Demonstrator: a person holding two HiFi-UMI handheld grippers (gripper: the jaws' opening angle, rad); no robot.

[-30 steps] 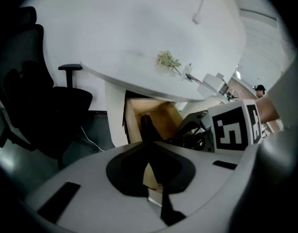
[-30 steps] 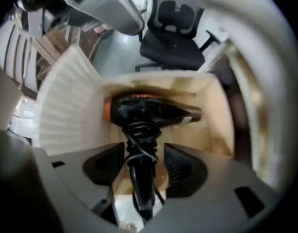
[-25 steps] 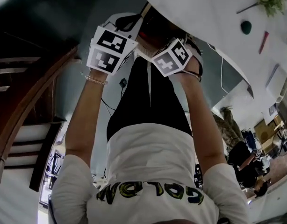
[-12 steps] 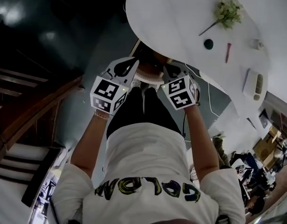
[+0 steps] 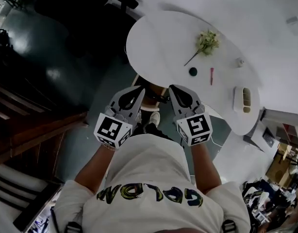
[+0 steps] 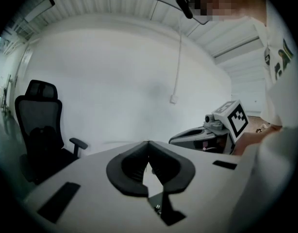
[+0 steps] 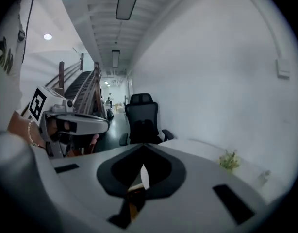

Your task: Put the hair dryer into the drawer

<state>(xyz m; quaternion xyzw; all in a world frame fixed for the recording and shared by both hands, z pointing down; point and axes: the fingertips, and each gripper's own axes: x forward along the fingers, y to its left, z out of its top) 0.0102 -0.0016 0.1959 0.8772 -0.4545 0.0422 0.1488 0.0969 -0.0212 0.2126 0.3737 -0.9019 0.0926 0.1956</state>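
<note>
- The dark glossy floor [image 5: 66, 62] fills the left of the head view, and its upper corner sinks into shadow.
- A wooden staircase [image 5: 27, 144] runs along the lower left, cut off by the frame edge.
- The white oval table [image 5: 163, 38] lies ahead of the person, and its near edge is partly covered by the two grippers.
- The person's white shirt [image 5: 149, 178] hides whatever is straight below it.
- A black office chair [image 5: 125, 1] stands past the table's far left, and only its dark outline can be made out.
- The left gripper [image 6: 149, 145] is held in the air by the table's near edge. Its fingers are together at the tips, with nothing between them.
- The right gripper [image 7: 141, 148] is beside it but apart from it, fingers also together and empty.
- A white slotted box [image 5: 243, 99] sits at the table's right end.
- A green sprig [image 5: 206, 40], a dark round thing [image 5: 192, 71], a red stick [image 5: 211, 75] and a small white object [image 5: 240, 62] lie on the table, too small to identify further.
- The hair dryer and the drawer show in no view.
</note>
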